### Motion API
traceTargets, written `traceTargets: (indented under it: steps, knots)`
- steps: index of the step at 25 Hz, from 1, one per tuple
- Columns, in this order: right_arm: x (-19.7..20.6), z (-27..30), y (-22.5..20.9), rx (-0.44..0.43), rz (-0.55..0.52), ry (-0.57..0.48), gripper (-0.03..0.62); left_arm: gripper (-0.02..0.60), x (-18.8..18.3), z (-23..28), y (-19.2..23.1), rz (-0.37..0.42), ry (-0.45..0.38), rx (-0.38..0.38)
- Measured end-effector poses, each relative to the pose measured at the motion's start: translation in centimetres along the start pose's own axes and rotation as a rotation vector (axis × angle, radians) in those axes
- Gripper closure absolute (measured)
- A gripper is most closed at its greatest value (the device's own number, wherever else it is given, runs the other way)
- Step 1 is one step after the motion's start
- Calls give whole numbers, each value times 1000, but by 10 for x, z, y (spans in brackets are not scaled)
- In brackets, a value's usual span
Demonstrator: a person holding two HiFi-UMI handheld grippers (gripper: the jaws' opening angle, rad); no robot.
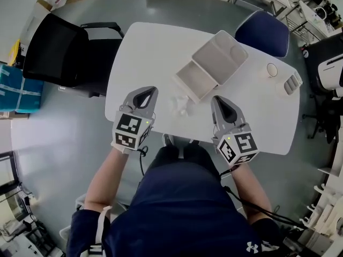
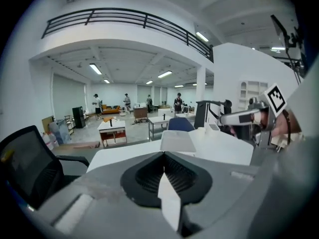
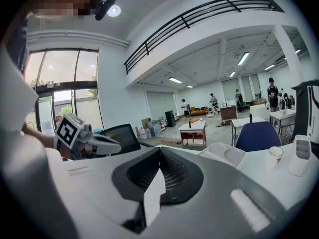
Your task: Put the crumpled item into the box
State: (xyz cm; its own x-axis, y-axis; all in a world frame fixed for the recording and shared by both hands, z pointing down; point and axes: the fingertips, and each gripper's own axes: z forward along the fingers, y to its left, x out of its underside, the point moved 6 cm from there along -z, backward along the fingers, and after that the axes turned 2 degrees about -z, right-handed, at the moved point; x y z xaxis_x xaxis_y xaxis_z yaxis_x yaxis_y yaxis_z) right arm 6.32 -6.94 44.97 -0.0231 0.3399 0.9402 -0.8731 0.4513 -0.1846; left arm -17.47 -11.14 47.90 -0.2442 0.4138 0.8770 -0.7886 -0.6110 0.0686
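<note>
Fingers (image 2: 144, 176) pressed together and empty on both the left gripper (image 1: 152, 91) and the right gripper (image 1: 216, 100), which flank the crumpled white paper wad (image 1: 180, 105) on the white table (image 1: 134, 63). Neither of the 2 looks clearly nearer. Just beyond lies the open white clamshell box (image 1: 220, 55). The shapeless wad shows no long axis and is hidden from both gripper views.

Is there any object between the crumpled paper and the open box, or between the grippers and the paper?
Nothing visible. The crumpled paper lies on the table just beside the open box. The left gripper and right gripper flank it, both with jaws shut and empty.
</note>
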Motion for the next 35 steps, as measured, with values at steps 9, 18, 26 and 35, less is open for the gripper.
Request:
traceTargets:
  steps: [9,18,26,35]
  knots:
    - [25,-24,-34,75,95,7,591,521,85,75,-47,268,417,221]
    - [57,-52,-61,184,189,11,591,464,172,121,-72,428,725,291]
    - [80,-75,-76,238,252,11,591,459,207,141,-79,471,877,297]
    - [81,-84,-78,218,257,9,591,580,196,134,-92,451,868,313]
